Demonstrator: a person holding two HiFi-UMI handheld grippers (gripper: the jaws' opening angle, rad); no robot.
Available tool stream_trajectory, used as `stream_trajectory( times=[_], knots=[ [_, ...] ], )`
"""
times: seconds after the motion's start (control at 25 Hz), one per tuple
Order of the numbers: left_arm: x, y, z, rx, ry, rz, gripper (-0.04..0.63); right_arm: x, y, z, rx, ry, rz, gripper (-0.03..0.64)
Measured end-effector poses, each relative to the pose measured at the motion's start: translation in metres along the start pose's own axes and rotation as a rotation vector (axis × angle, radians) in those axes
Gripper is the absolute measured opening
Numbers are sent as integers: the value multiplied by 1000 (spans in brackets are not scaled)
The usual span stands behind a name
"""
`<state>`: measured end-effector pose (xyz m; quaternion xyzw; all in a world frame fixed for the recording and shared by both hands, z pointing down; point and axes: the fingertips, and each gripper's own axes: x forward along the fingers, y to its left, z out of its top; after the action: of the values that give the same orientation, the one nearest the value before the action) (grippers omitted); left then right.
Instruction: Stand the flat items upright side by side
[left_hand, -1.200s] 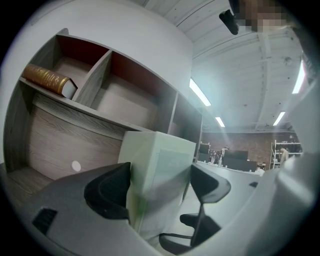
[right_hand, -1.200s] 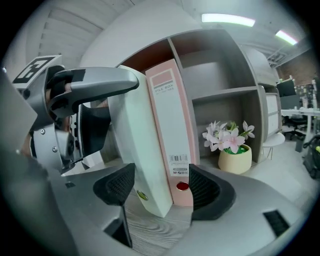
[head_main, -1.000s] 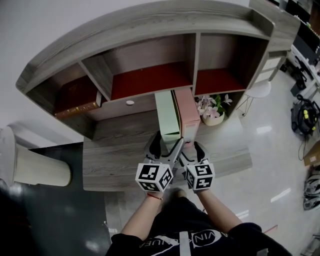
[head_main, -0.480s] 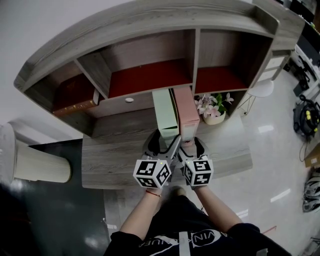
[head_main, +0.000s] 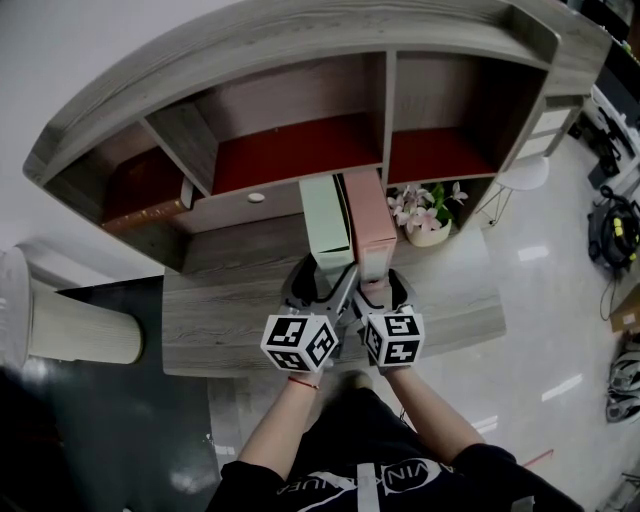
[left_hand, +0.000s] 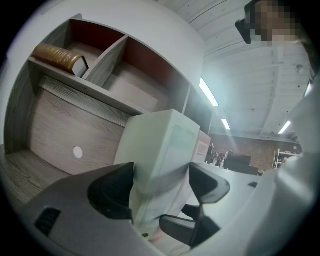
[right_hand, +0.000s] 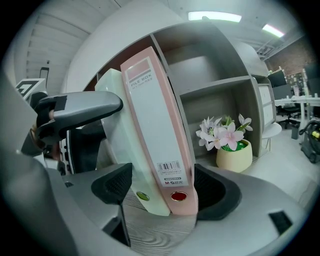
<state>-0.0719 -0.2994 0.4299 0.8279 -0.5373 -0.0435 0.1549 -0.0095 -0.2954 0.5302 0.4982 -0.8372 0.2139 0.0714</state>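
Note:
Two file boxes stand upright side by side on the desk, the pale green one on the left and the pink one on the right. My left gripper reaches level around the green file box, and both pads press its sides. My right gripper straddles the spine of the pink file box. Its jaws have just been opening: the right pad is at the pink side, and the left pad stands apart from the green file box.
A wooden shelf unit with red-lined compartments rises behind the boxes. A brown and gold book lies in its left compartment. A flower pot stands right of the pink box. A white cylinder is left of the desk.
Both grippers and both file boxes stay where they were; only the head view has shifted slightly.

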Motion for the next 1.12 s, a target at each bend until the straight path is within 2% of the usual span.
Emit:
stream_trajectory(
  times=[0.12, 0.24, 0.32, 0.6, 0.72, 0.84, 0.92, 1.04, 1.12],
  knots=[
    [-1, 1, 0, -15, -9, -18, 344, 0, 2, 0, -11, -3, 29, 374],
    [-5, 4, 0, -62, -19, -40, 344, -3, 6, -2, -33, -7, 79, 382],
    [-12, 7, -1, -62, -18, -39, 344, -10, 6, -2, -40, -13, 90, 387],
    [-63, 29, 5, -13, -12, 8, 344, -50, 15, -4, -73, -22, 78, 356],
    [-91, 34, 8, 23, -9, 19, 344, -67, 37, 0, -149, -29, 137, 347],
    [-121, 34, 9, 75, -2, 18, 338, -85, 64, 0, -202, -35, 194, 306],
    [-141, 33, 12, 109, -10, 19, 318, -97, 81, 2, -218, -51, 233, 260],
    [-175, 35, 23, 167, -59, 58, 249, -115, 104, 3, -234, -71, 297, 228],
    [-195, 35, 29, 194, -83, 78, 227, -128, 116, 4, -248, -78, 323, 213]
  ],
)
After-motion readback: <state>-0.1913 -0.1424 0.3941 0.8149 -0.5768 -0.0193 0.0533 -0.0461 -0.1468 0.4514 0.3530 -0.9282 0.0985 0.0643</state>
